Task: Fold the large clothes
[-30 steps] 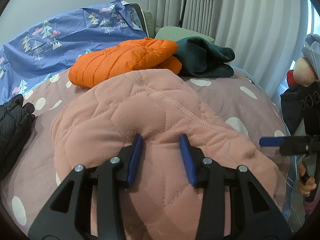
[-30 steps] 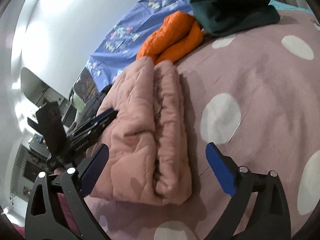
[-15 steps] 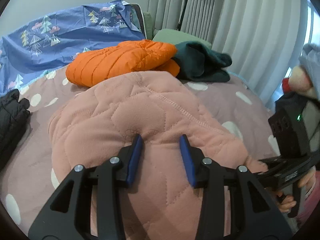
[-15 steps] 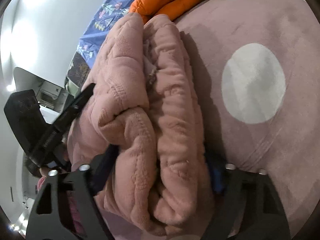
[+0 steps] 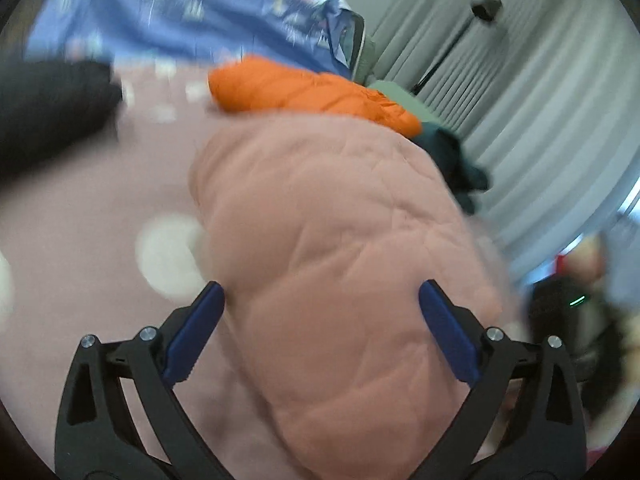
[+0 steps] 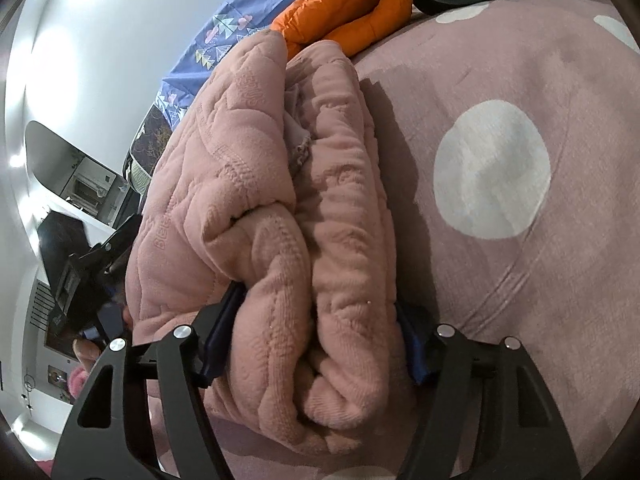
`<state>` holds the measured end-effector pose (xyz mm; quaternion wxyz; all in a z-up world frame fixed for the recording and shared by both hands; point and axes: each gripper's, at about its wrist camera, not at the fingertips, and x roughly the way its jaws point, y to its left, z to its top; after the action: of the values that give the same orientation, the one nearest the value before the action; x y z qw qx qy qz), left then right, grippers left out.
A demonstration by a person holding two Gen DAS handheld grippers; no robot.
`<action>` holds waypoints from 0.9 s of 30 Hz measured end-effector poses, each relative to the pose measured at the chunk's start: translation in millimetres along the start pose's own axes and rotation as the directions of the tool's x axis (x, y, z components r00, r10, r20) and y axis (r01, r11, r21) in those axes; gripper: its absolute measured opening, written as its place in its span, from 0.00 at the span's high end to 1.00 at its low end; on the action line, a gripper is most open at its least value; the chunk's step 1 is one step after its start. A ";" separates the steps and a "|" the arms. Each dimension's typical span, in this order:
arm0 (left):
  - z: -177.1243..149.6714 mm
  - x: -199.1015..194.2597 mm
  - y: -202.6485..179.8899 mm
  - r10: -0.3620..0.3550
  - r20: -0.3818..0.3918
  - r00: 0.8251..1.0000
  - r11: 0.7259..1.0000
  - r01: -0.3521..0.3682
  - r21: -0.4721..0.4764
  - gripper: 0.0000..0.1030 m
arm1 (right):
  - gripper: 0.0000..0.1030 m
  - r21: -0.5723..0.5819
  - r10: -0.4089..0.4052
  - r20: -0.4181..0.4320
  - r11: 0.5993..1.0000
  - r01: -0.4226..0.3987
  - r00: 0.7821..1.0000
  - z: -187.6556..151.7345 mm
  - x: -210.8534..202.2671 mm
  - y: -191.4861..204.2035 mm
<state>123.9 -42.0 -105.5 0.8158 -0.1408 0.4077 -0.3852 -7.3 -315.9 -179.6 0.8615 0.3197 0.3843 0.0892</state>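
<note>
Left gripper: jaws opening, standing wide to either side of the folded pink quilted garment — blue pads clear of the fabric. Right gripper: jaws clamped on the thick folded end of the same garment, both pads pressed into the layers. The garment lies on the pink bedspread with white dots. Beyond it — an orange puffer jacket and a dark green garment. Left view is motion-blurred.
</note>
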 end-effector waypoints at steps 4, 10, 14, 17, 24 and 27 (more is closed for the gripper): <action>-3.1 1.6 6.9 -0.046 -0.024 0.999 0.999 0.046 -0.025 0.02 | 0.31 0.004 0.001 -0.003 1.000 -0.001 1.000 -1.2 -0.5 -1.6; 5.1 23.4 9.4 -0.043 -0.044 0.998 0.999 0.043 -0.001 0.02 | 0.18 0.027 0.012 0.001 1.000 -0.012 1.000 2.5 7.7 -1.8; 4.5 20.4 24.9 -0.094 -0.039 0.995 0.995 0.092 -0.045 0.02 | 0.13 0.011 0.013 -0.001 1.000 -0.013 1.000 3.4 8.4 3.0; 0.4 20.0 25.8 -0.097 -0.016 0.995 0.994 0.096 -0.051 0.02 | 0.14 0.013 0.017 -0.009 1.000 -0.017 1.000 4.4 7.2 1.2; 4.1 7.6 23.9 -0.068 -0.018 0.997 0.996 0.067 -0.054 0.02 | 0.15 0.014 0.013 -0.006 1.000 -0.013 1.000 3.2 4.1 2.2; 7.0 0.3 25.6 -0.018 0.049 0.999 0.999 0.020 -0.037 0.02 | 0.15 0.012 0.017 -0.009 1.000 -0.017 1.000 1.2 3.4 -1.7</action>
<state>142.5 -25.9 -115.2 0.8189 -0.1691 0.3936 -0.3819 -4.3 -316.5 -182.0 0.8570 0.3278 0.3859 0.0957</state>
